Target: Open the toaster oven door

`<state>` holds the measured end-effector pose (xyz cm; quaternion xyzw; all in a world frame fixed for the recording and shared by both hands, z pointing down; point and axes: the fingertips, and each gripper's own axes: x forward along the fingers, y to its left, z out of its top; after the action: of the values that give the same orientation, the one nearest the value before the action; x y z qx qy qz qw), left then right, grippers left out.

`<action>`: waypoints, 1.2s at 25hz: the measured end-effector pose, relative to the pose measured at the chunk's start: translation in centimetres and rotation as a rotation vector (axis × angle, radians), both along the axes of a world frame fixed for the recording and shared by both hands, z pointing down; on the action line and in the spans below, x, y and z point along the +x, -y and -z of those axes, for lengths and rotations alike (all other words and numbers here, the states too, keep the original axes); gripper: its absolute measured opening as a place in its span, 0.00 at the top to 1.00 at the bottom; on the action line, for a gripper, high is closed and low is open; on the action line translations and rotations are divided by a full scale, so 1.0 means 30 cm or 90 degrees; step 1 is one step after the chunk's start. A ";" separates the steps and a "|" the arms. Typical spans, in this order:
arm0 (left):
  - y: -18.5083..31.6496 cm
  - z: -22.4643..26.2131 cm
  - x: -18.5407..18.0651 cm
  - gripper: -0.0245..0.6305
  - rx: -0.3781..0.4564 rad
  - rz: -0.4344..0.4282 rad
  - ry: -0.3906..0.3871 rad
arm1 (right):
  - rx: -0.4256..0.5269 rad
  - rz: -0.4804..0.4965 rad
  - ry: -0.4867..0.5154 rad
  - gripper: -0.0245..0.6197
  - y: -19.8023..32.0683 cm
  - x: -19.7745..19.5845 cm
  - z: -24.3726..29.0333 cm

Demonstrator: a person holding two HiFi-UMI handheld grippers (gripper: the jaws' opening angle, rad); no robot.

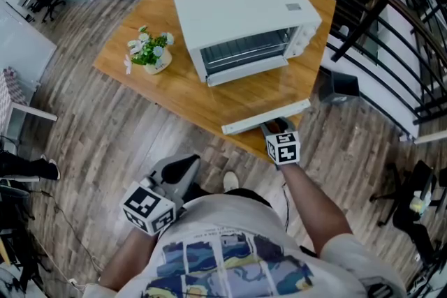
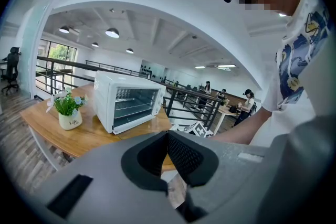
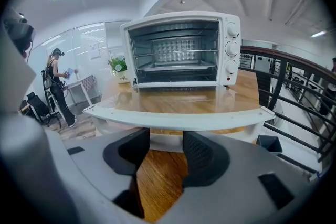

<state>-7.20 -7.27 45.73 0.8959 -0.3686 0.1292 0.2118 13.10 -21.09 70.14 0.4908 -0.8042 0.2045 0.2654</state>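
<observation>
Glass toaster-oven door (image 3: 184, 102) lies flat open, its white handle bar (image 3: 178, 121) crossing just ahead of the right gripper (image 3: 166, 140), jaws parted, gripping nothing. Left gripper (image 2: 168, 139) pinched together, well back. Potted flowers (image 1: 149, 52) sit beyond-left on the wooden bench (image 1: 181, 94).

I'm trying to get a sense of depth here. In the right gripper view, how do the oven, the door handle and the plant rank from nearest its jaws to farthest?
1. Door handle: runs straight across, just beyond the jaws.
2. Oven: centre, at the far end of the lowered door.
3. Plant: left, past the oven's side.
</observation>
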 end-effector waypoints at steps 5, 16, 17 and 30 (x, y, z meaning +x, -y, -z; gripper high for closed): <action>0.003 -0.003 0.009 0.96 -0.003 -0.003 0.002 | 0.009 -0.008 0.007 0.69 0.011 0.012 -0.018; 0.014 -0.001 0.009 0.96 -0.003 -0.006 0.008 | 0.013 -0.016 0.009 0.70 0.011 0.015 -0.057; 0.013 0.000 0.008 0.96 -0.003 -0.006 0.008 | 0.017 -0.016 0.010 0.70 0.011 0.015 -0.058; 0.020 0.004 0.020 0.96 -0.004 -0.014 0.010 | 0.024 -0.018 0.011 0.70 0.009 0.016 -0.054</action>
<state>-6.60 -7.88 45.63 0.8981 -0.3602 0.1394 0.2102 13.56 -21.35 71.77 0.5053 -0.8032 0.1974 0.2462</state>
